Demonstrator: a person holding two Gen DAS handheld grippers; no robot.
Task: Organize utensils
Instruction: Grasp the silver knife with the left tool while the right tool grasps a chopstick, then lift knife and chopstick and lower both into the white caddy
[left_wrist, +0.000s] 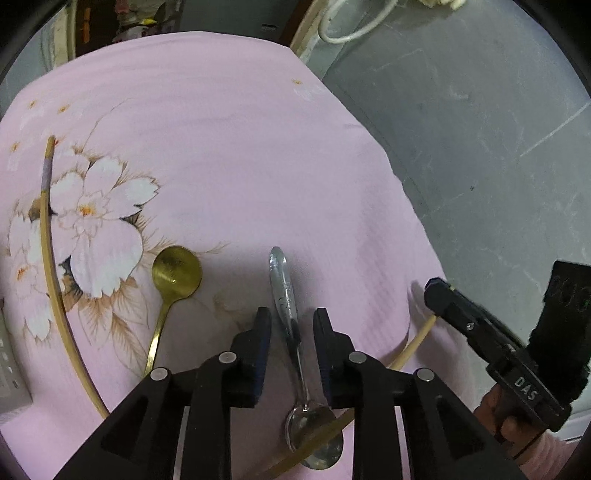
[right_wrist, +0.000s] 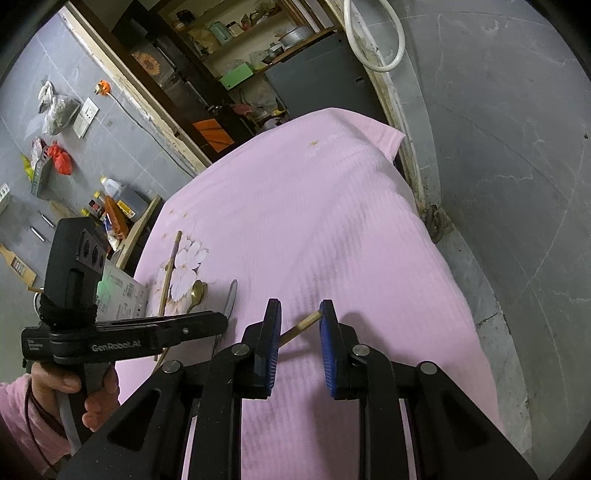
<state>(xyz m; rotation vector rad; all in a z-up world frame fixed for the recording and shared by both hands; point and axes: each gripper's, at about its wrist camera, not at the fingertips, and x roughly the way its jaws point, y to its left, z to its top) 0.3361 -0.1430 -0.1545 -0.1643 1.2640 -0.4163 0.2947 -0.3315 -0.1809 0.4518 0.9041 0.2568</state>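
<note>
"DAS" on right claw (left_wrist: 436, 295), "GenRobot.AI" on left claw (right_wrist: 218, 321)

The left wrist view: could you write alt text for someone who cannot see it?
Two black fingers of the left gripper stand open on either side of a silver spoon's handle on a pink flowered cloth. A chopstick crosses the spoon's bowl, with a gold spoon and another chopstick to the left.

My pink flowered tablecloth (left_wrist: 240, 155) carries a silver spoon (left_wrist: 284, 291) between my left fingers, gold spoon (left_wrist: 176, 275) and chopstick (left_wrist: 51, 258) further left, another chopstick (left_wrist: 413, 345) right.
</note>
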